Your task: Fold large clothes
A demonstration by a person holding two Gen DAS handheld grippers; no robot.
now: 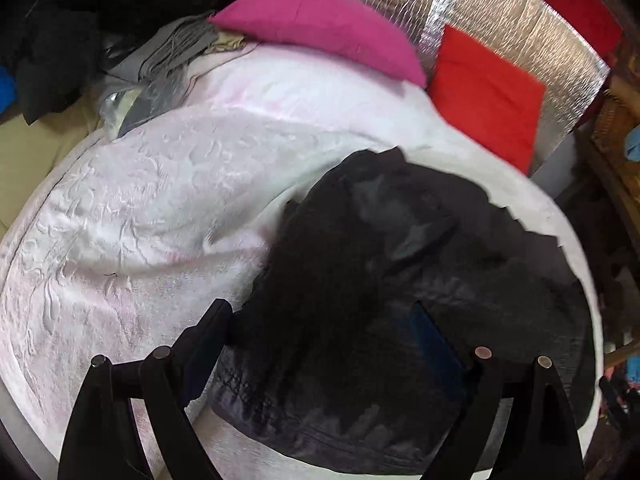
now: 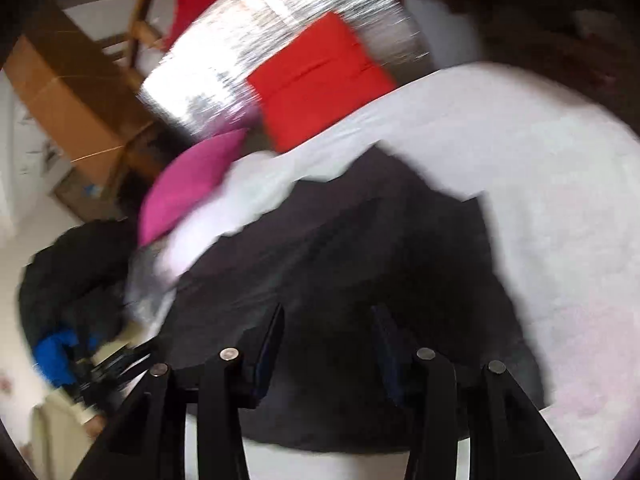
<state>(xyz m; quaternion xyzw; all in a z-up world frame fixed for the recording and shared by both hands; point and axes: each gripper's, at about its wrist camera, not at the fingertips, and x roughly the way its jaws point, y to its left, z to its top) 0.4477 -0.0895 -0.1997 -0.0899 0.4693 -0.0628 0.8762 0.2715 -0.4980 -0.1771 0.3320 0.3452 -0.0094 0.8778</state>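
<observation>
From the left wrist we look down on a dark garment (image 1: 384, 280) lying crumpled on the pale pink bedspread (image 1: 132, 208) of a bed, toward its near right part. Our left hand-held gripper (image 1: 324, 320) hangs over the garment's near edge with its jaws wide apart and nothing between them; the left finger sits over bare bedspread, the right one over dark cloth. We judge that it straddles the hem this way to line up a pinch on that edge. At the head of the bed a magenta pillow (image 1: 320, 28) and a red pillow (image 1: 484, 96) lean against a silvery quilted panel (image 1: 500, 24), well apart from the garment, so the middle of the bed serves for folding. A heap of dark and grey clothes (image 1: 120, 52) lies at the far left.

From the right wrist the picture is smeared, so detail is poor. The same garment (image 2: 360, 240) spreads dark across the white-looking bedspread (image 2: 560, 200). Our right hand-held gripper (image 2: 328, 320) is over the cloth, jaws apart and holding nothing; whether the tips touch the fabric we cannot tell. The two pillows, magenta (image 2: 188, 188) and red (image 2: 316, 76), show beyond. No fold looks made yet; both grippers seem placed to take the near edge together
</observation>
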